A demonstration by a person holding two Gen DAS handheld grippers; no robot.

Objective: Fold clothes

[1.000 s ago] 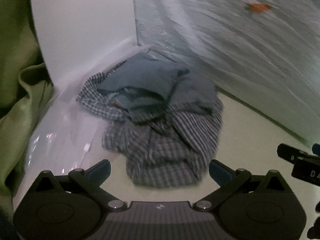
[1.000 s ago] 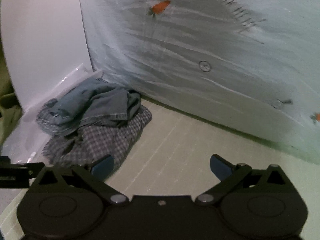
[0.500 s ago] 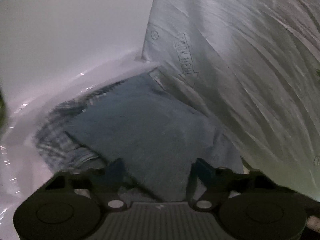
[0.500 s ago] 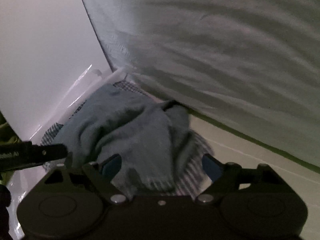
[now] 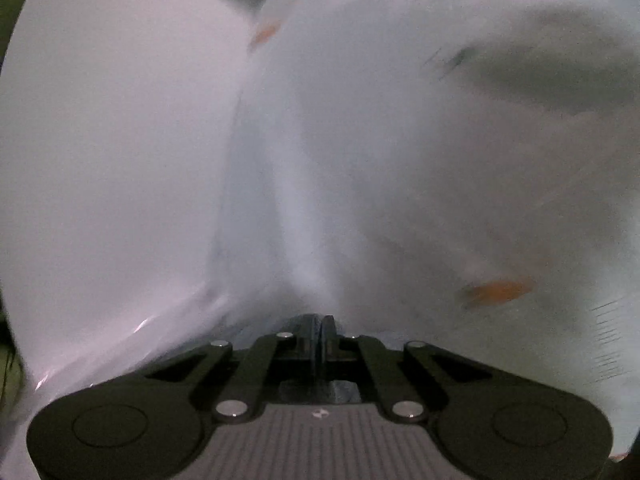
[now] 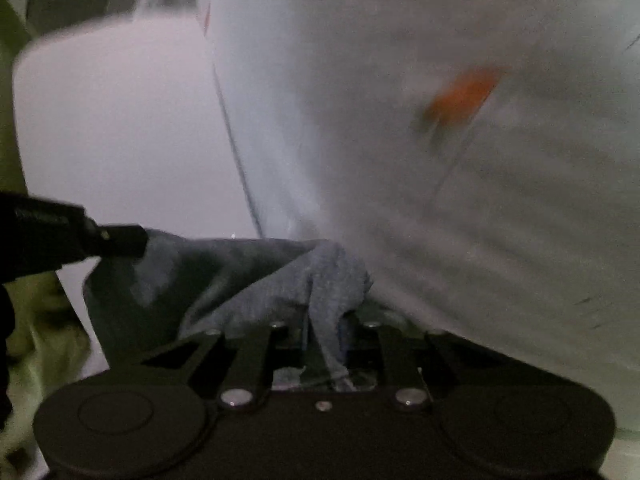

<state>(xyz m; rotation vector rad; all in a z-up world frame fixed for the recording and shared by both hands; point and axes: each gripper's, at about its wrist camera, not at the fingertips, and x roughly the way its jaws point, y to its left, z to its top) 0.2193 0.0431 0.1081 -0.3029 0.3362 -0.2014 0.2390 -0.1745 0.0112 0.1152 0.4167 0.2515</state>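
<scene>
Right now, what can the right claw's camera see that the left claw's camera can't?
Only the right wrist view shows the blue-grey garment bunched up and pinched in the right claw, with the left claw's dark tip at the garment's other end and green fabric at the left edge. Only the left wrist view shows the left claw closed from behind; what it pinches is hidden. Both show the white wall and the pale carrot-print sheet.

Both wrist views were aimed forward along the fingers, held close against a pale carrot-print sheet (image 5: 440, 160) and white panel (image 6: 120, 128), which both shared.
</scene>
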